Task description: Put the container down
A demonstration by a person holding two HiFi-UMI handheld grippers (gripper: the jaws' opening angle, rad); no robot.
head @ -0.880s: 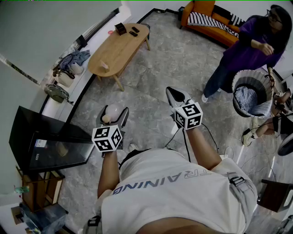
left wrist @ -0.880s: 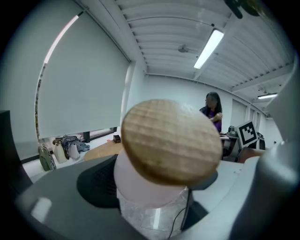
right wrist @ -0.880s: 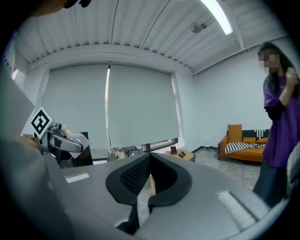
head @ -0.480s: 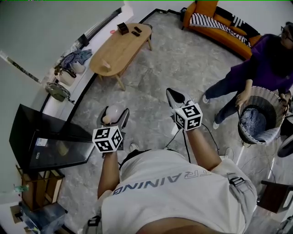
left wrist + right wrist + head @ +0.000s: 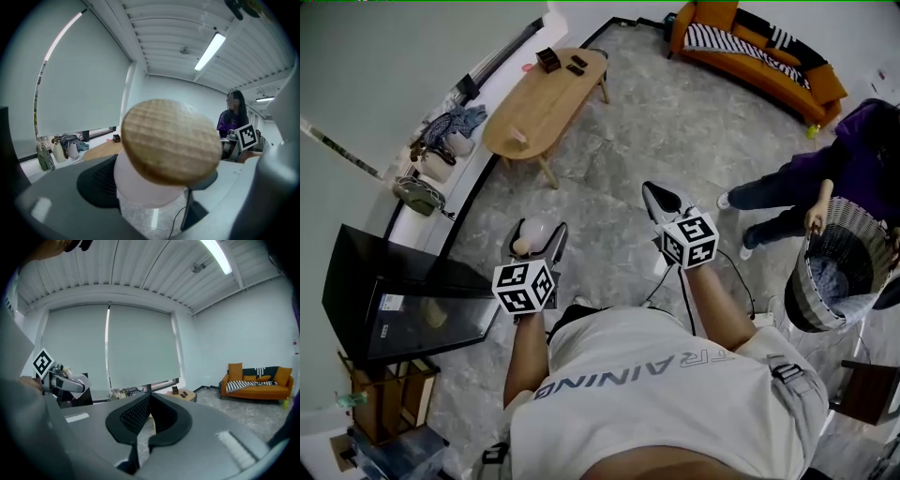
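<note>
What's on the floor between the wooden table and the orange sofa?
Nothing. The head view shows only bare grey floor between the table and the sofa.

Grey stone floor (image 5: pixel 675 122) under an oval wooden table (image 5: pixel 539 108) and an orange sofa (image 5: pixel 759 67)

A home living room, or a set dressed as one: an orange sofa (image 5: pixel 759 52), an oval wooden coffee table (image 5: pixel 546 98), a big black screen (image 5: pixel 356 281), marbled floor tiles (image 5: pixel 675 122) and roller blinds (image 5: pixel 140 348), under office-style strip lights (image 5: pixel 209 50).
</note>
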